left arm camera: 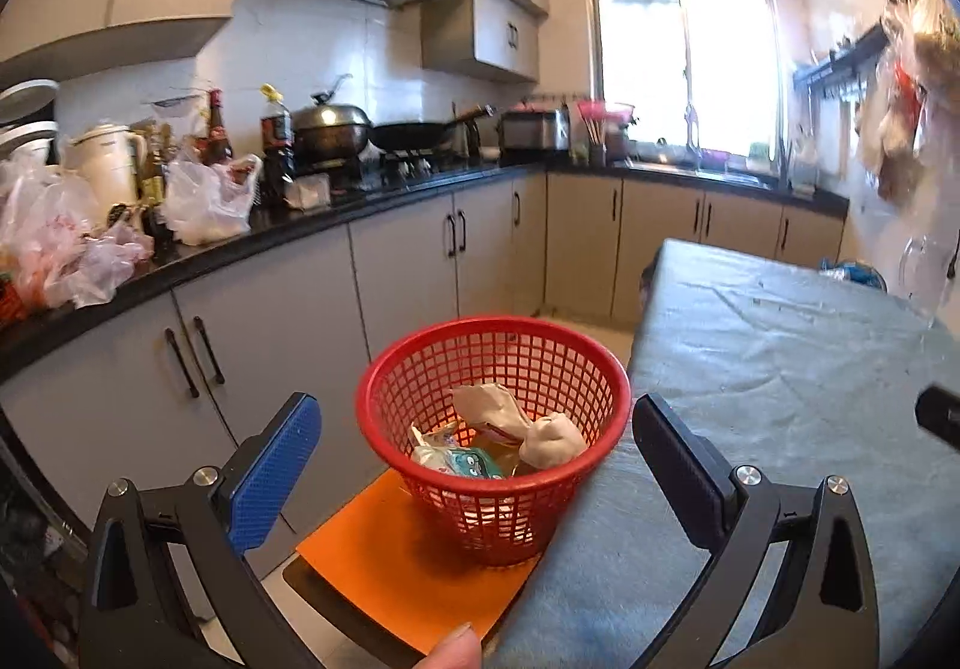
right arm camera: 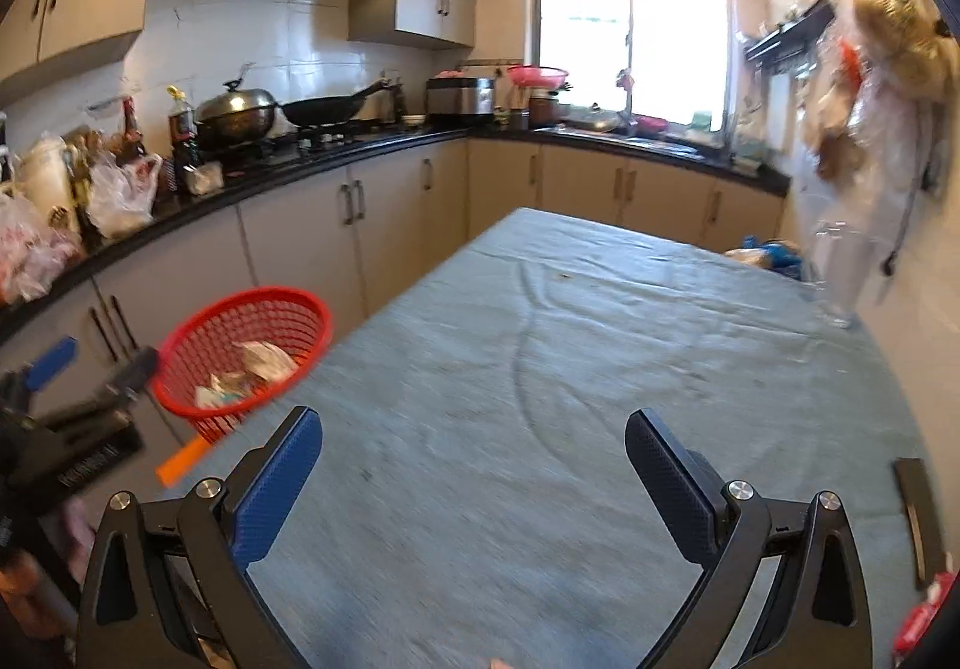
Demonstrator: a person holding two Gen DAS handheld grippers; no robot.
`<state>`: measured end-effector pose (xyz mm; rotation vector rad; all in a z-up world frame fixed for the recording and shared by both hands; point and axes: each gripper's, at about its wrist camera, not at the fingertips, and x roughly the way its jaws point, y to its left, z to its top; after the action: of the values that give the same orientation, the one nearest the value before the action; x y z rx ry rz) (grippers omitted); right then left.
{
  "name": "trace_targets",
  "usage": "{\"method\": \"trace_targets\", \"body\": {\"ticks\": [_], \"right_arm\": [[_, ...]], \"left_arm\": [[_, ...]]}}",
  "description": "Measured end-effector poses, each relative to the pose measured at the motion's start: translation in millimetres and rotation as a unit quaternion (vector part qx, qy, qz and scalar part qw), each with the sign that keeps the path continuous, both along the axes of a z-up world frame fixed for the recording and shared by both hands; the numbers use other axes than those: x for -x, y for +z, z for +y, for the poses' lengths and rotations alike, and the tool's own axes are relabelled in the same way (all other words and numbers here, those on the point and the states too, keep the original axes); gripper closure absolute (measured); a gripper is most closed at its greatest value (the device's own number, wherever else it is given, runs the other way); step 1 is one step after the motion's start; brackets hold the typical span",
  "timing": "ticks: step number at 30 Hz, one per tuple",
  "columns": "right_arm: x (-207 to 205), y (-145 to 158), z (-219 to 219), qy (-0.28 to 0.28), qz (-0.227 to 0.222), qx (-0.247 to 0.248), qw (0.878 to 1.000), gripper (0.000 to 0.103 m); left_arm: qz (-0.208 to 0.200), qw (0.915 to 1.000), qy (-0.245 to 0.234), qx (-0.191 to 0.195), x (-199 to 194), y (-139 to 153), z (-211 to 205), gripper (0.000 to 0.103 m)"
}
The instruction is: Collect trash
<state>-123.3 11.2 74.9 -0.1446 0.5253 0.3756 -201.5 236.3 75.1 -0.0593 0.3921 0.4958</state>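
Observation:
A red mesh basket (left arm camera: 492, 375) stands on an orange stool (left arm camera: 384, 561) beside the table's left edge. It holds crumpled beige paper (left arm camera: 540, 432) and a teal and white wrapper (left arm camera: 462, 462). My left gripper (left arm camera: 474, 447) is open and empty, with the basket between and just beyond its fingers. In the right wrist view the basket (right arm camera: 240, 351) is at the left with the left gripper (right arm camera: 90, 375) beside it. My right gripper (right arm camera: 471, 465) is open and empty above the grey-blue tablecloth (right arm camera: 570, 399).
A black counter (left arm camera: 252, 231) with plastic bags, bottles, a wok and a pot runs along the left and back walls over grey cabinets. A clear glass (right arm camera: 840, 273) and a blue bag (right arm camera: 774, 252) are at the table's far right. A red packet (right arm camera: 924, 615) shows at the right edge.

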Motion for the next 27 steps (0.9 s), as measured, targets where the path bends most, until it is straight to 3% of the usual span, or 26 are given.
{"method": "trace_targets", "body": {"ticks": [5,10,27], "right_arm": [[20,-11,-9,-0.008,0.001,0.016,1.000,0.000],[32,-14,-14,-0.015,-0.015,0.035,0.999,0.000],[31,-23,-14,-0.015,-0.011,0.044,0.999,0.000]], "left_arm": [[0.013,0.9994,0.030,-0.012,12,-4,-15,0.000],[0.034,0.9993,0.017,0.003,12,-9,-19,0.000],[0.055,0.9980,-0.003,-0.032,2,-16,-35,0.000]]}}
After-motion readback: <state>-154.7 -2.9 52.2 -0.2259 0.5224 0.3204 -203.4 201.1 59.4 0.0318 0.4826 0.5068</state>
